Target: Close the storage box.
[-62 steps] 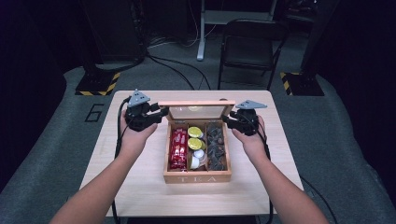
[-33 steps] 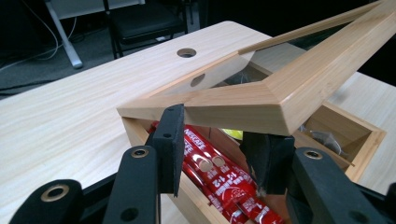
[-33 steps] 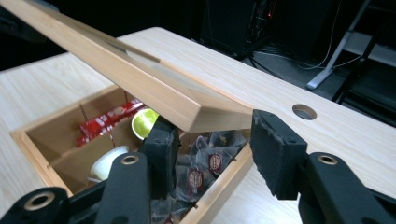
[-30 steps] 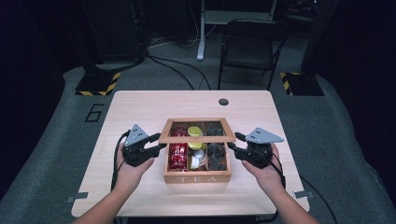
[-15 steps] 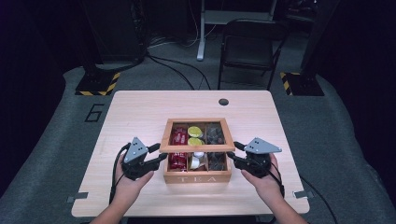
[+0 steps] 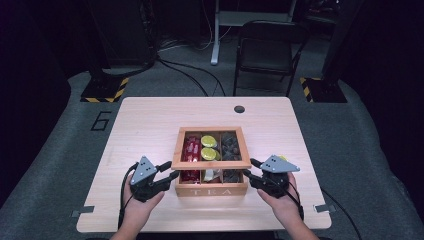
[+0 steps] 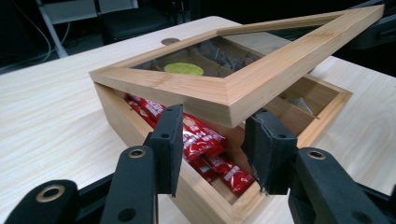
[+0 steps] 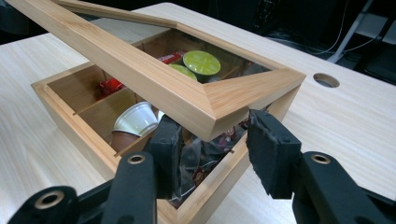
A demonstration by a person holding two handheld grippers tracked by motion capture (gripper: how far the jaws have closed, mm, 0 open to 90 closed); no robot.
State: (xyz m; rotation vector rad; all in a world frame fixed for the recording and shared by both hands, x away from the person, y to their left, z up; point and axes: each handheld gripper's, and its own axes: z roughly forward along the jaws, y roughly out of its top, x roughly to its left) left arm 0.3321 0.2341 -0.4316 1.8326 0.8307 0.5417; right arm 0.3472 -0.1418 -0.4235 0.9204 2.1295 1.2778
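A wooden tea box [image 6: 212, 190] stands mid-table with red packets [image 6: 190, 150], green-topped capsules [image 6: 209, 141] and dark sachets [image 6: 230, 145] in its compartments. Its glass-paned lid [image 6: 212, 164] hangs tilted low over the box, hinged at the far side. My left gripper [image 6: 170, 170] has the lid's front left corner [image 7: 229, 100] between its pads, shut on it. My right gripper [image 6: 251, 169] is shut the same way on the front right corner [image 8: 233, 100]. The left gripper view has red packets [image 7: 205, 140] under the lid. A white capsule [image 8: 135, 119] lies under it in the right gripper view.
A round cable hole [image 6: 239, 109] is in the table's far edge. A black chair [image 6: 265, 55] stands behind the table. The tabletop [image 6: 145, 125] has bare wood left, right and beyond the box. The person's hands sit near the front edge.
Both grippers have swung the lid down from upright at the box's far side and come toward the person. It now lies low over the box.
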